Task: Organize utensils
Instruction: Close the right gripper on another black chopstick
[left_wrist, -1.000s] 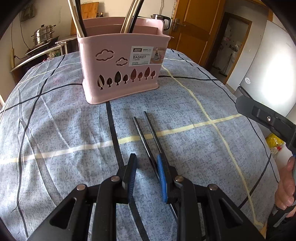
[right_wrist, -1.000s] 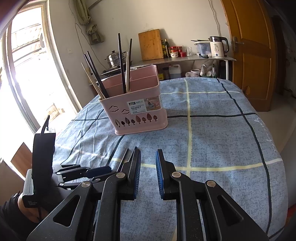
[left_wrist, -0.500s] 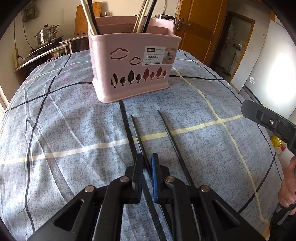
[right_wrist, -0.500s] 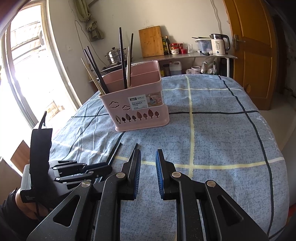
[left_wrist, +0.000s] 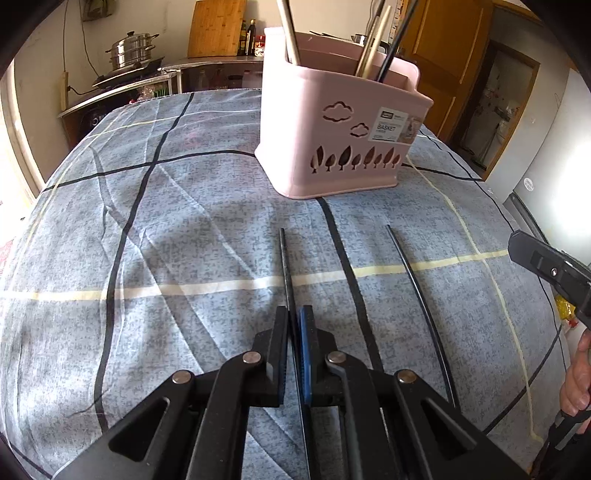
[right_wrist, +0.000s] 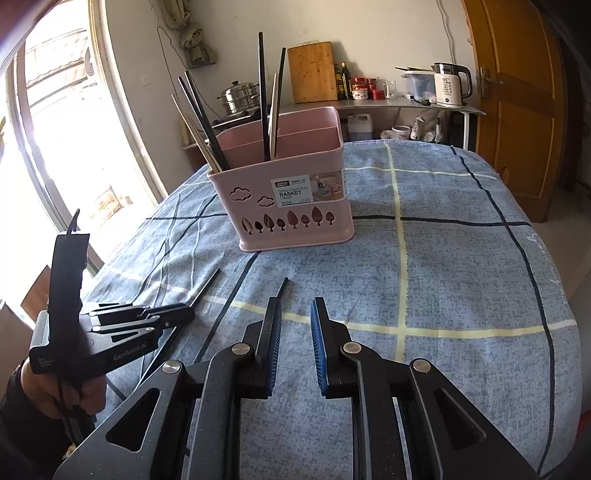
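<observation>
A: Take the pink plastic basket with tree and cloud cut-outs (left_wrist: 343, 147) as the landmark. Going from left to right, what is in front of it?

B: First the left gripper (left_wrist: 293, 317). Its black fingers are pressed together on a thin black chopstick (left_wrist: 285, 266), which points toward the basket's left front corner but ends a little before it. The cloth under it is a blue-grey checked tablecloth (left_wrist: 184, 221).

A: And to the right of that one?

B: A second black chopstick (left_wrist: 413, 288) lies loose on the cloth, in front of the basket's right side, well apart from the first. Further right is the right gripper (right_wrist: 293, 314). Its fingers stand narrowly apart with nothing between them, and it hangs above the cloth in front of the basket.

A: What is inside the basket?

B: Several dark and pale chopsticks stand there, leaning.

A: What could go wrong now?

B: The grip seems to be near one end of the chopstick, so the long free end may swing or slip between the pads when it is lifted. Its tip may also hit the basket wall or the standing chopsticks, and the light basket could then tip or slide.
</observation>
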